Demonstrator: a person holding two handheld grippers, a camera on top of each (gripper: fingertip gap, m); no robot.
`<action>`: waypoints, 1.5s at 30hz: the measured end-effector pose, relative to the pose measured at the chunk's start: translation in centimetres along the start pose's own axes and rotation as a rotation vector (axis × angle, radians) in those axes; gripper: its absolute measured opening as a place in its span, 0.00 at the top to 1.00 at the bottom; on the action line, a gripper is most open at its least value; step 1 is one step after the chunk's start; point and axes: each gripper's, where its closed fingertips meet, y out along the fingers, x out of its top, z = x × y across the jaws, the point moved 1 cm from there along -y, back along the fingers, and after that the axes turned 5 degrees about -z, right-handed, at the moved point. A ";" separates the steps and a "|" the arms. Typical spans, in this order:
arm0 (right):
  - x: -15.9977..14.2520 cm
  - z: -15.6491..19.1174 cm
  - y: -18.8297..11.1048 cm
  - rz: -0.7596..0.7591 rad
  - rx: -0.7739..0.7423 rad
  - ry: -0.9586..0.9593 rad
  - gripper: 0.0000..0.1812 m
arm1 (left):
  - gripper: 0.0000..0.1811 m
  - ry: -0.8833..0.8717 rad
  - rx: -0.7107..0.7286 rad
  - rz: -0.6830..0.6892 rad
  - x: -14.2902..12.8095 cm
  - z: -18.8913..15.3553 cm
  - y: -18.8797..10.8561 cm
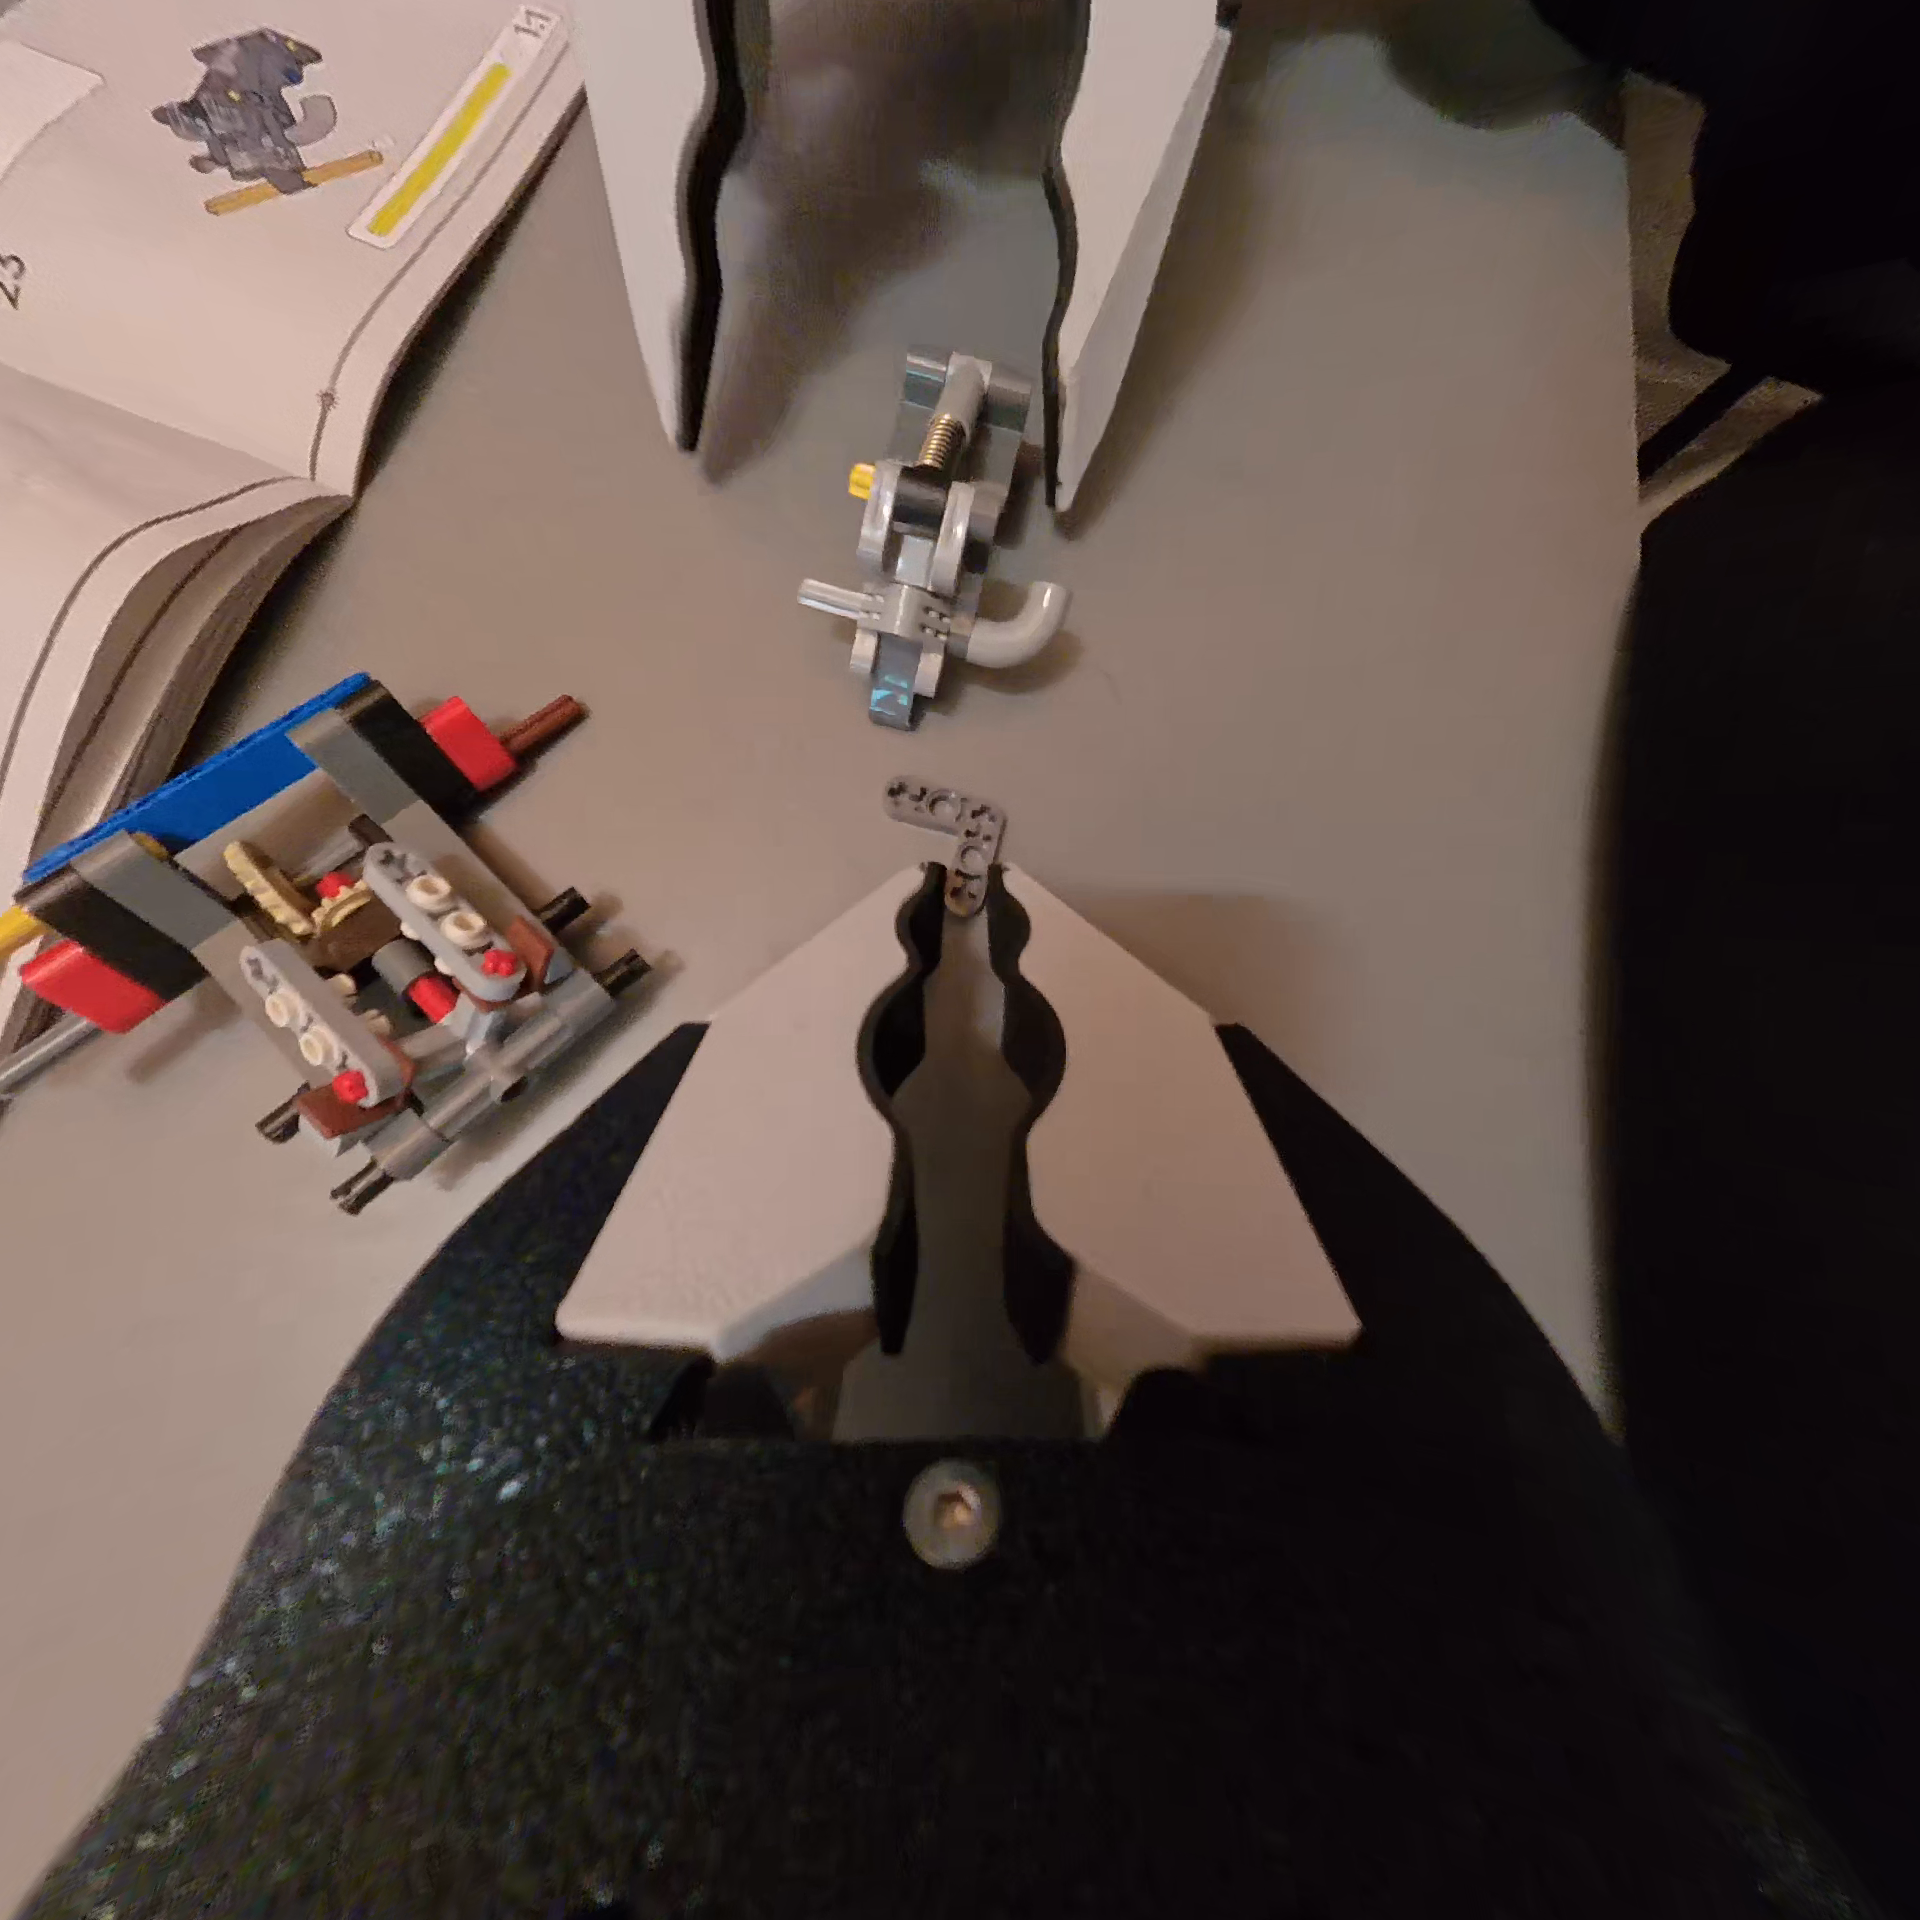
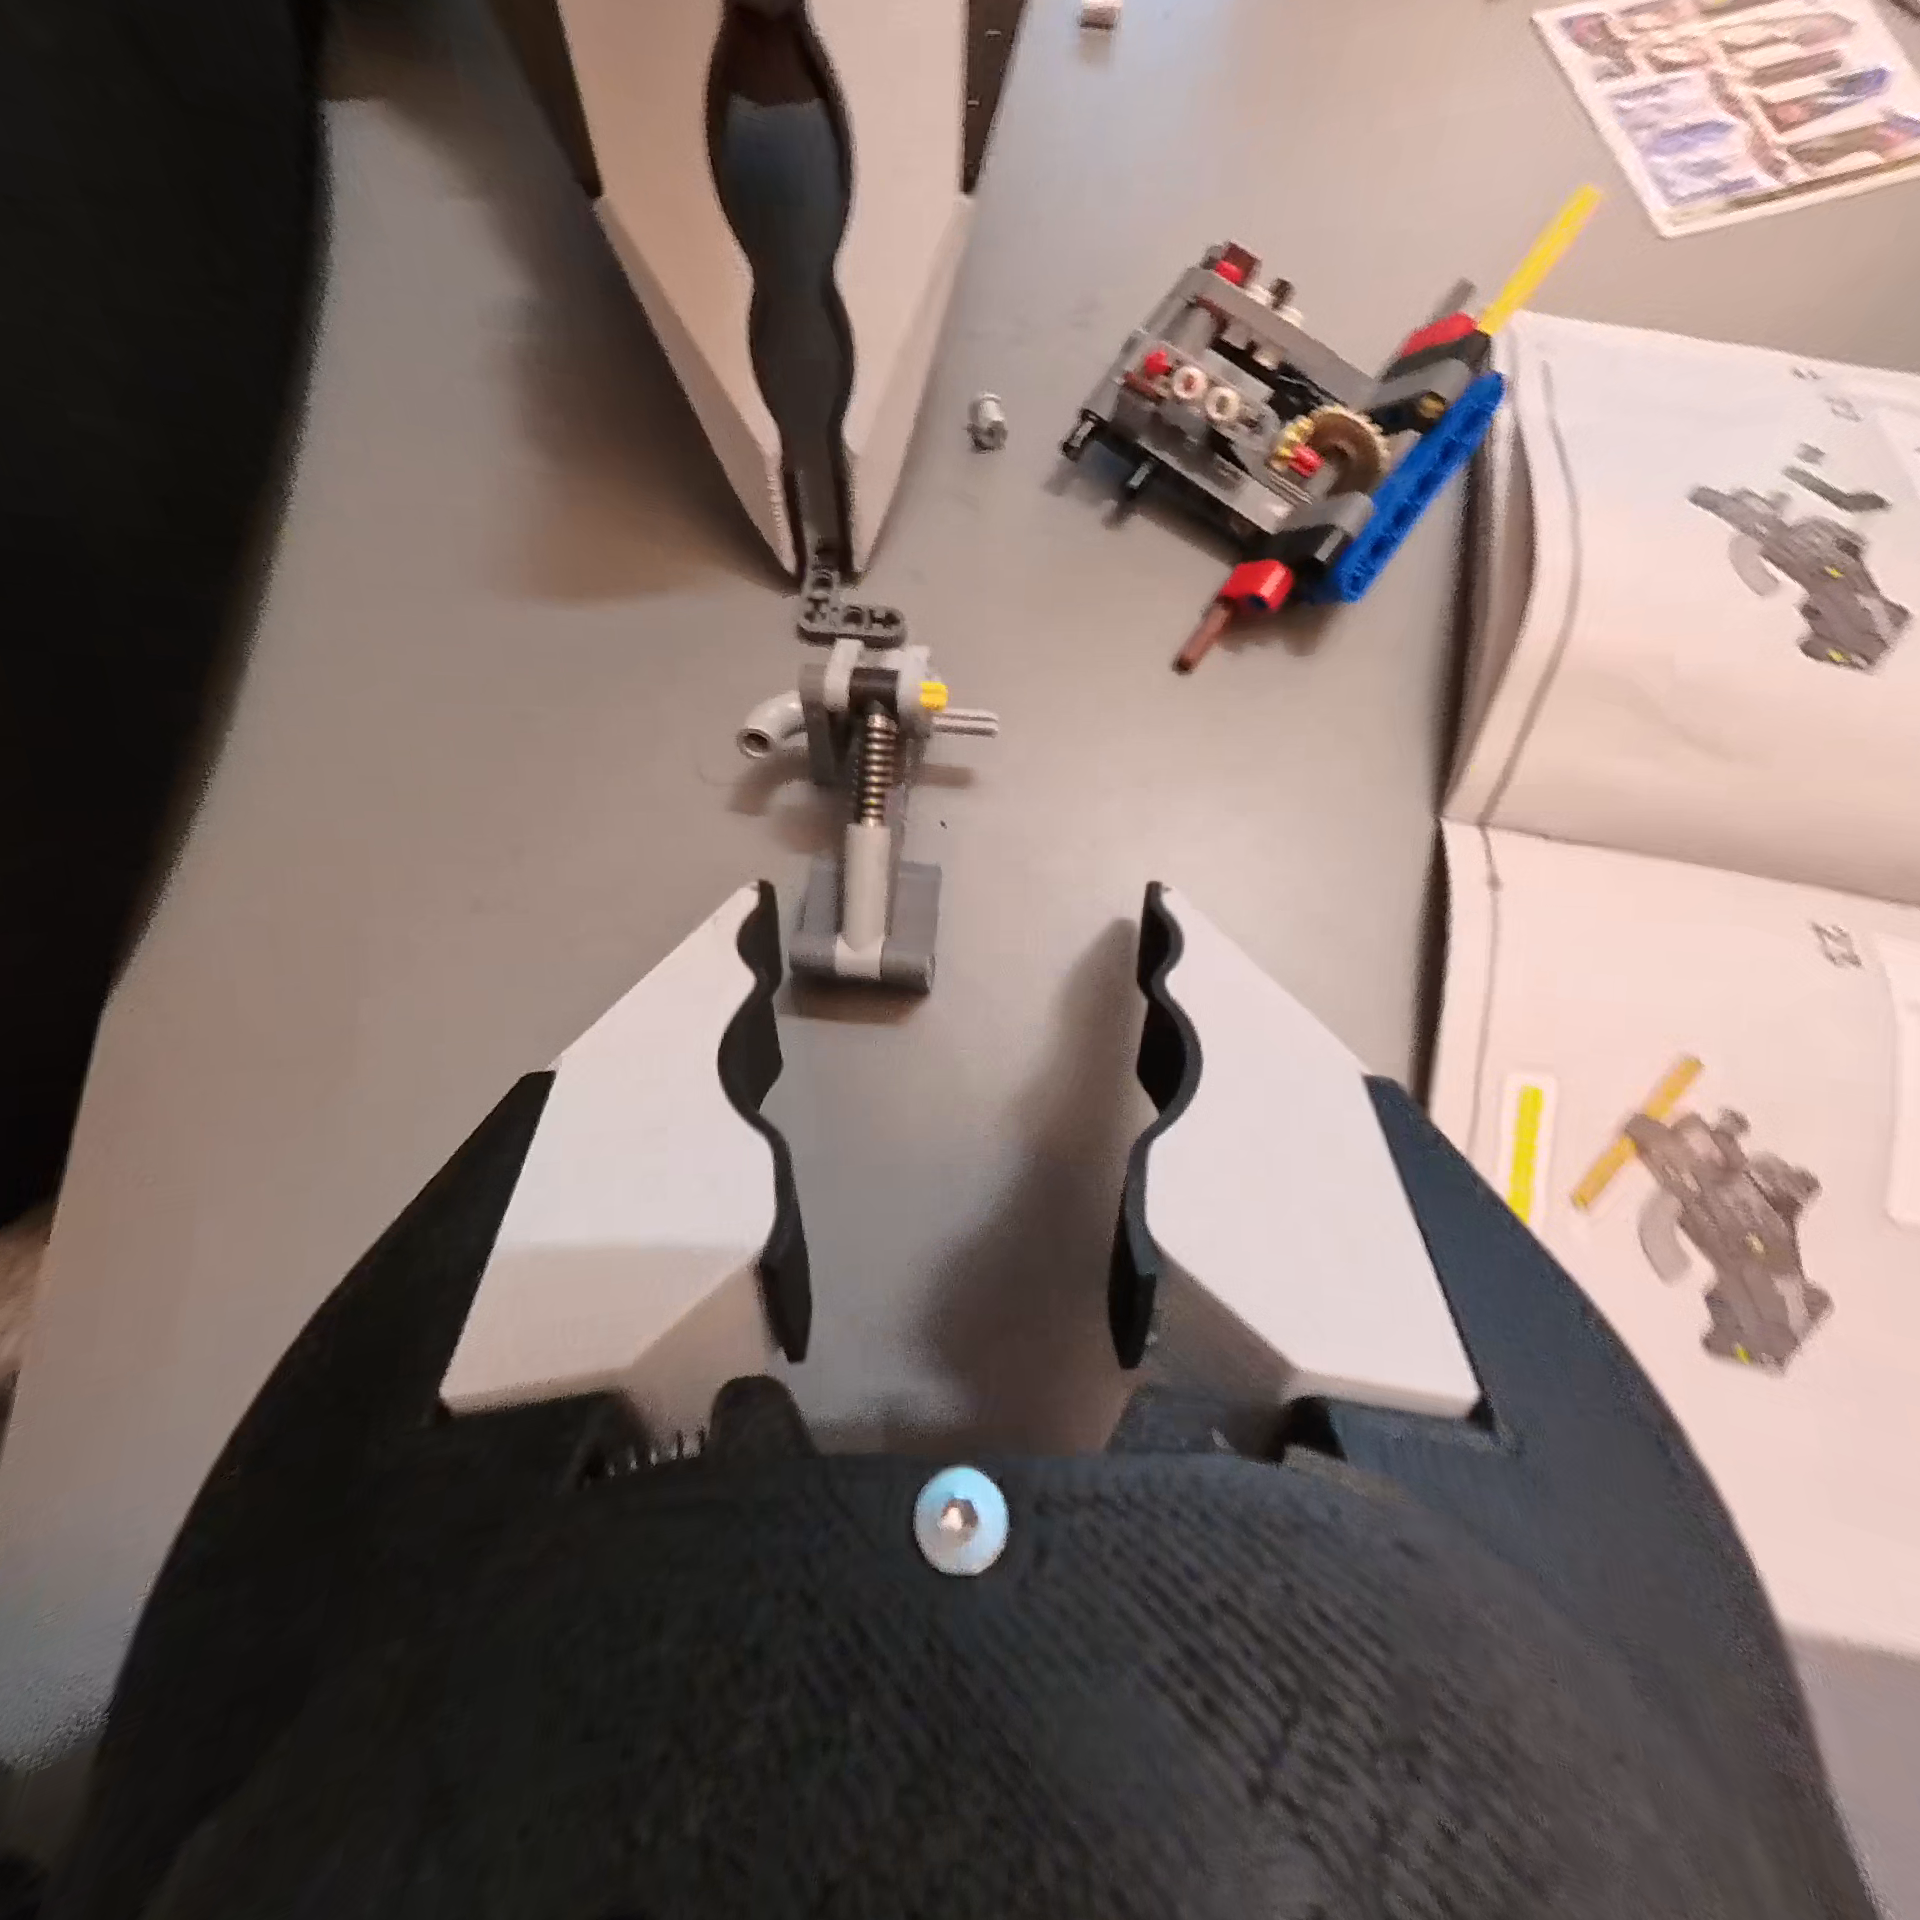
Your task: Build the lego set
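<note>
- Left wrist view, nearest: the left claw (image 1: 961, 883) is pinched narrow on one end of a small grey L-shaped liftarm (image 1: 951, 831), held just above the grey table (image 1: 1299, 727).
- Just past the liftarm lies a grey spring-loaded sub-assembly (image 1: 930, 540) with a brass-coloured coil, a yellow pin tip and a curved light-grey tube at one side; beyond it the right claw (image 1: 878, 457) stands wide, its fingers either side of the sub-assembly's far end, not touching it.
- To the left sits the larger lego build (image 1: 312, 935): a blue beam, red and black pieces, tan gears, white studs, black pins. Behind it an open instruction booklet (image 1: 208, 343).
- Right wrist view, nearest: the right claw (image 2: 961, 904) gapes wide, the sub-assembly's (image 2: 868, 810) base just off its left finger.
- Only this view shows a small loose grey piece (image 2: 987, 421) beside the larger build (image 2: 1278, 416), another tiny light piece (image 2: 1099, 12) at the top edge, and a colourful leaflet (image 2: 1745, 104) in the far corner.
- Count: two claws, two assemblies, one liftarm, one booklet, one leaflet.
</note>
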 end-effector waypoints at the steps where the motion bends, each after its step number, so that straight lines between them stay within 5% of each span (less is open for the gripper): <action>1: 0.0 -0.2 -0.6 -0.011 -0.033 0.021 0.62 | 0.97 0.004 0.010 -0.011 0.0 0.1 -0.1; 8: 1.6 -0.6 -5.5 -0.200 -0.375 0.364 0.62 | 0.97 0.089 0.123 -0.165 0.9 1.5 -1.7; 10: 3.2 -0.1 -6.1 -0.332 -0.419 0.444 0.73 | 0.97 0.133 0.164 -0.260 2.1 2.0 -2.5; 14: 6.3 -0.1 -6.5 -0.538 -0.456 0.533 0.80 | 0.97 0.256 0.253 -0.408 4.7 2.5 -3.5; 26: 9.1 -1.7 -3.7 -0.439 -0.302 0.431 0.88 | 0.97 0.584 0.362 -0.507 10.1 2.9 -4.4; 28: 9.0 -1.6 -3.5 -0.417 -0.298 0.387 0.95 | 0.97 0.613 0.365 -0.485 10.0 2.9 -4.1; 34: 8.6 -1.6 -3.3 -0.386 -0.340 0.253 0.83 | 0.97 0.617 0.318 -0.507 9.8 2.6 -3.7; 45: 8.3 -2.0 -3.5 -0.455 -0.199 0.315 0.99 | 0.97 0.700 0.262 -0.462 8.9 2.8 -2.3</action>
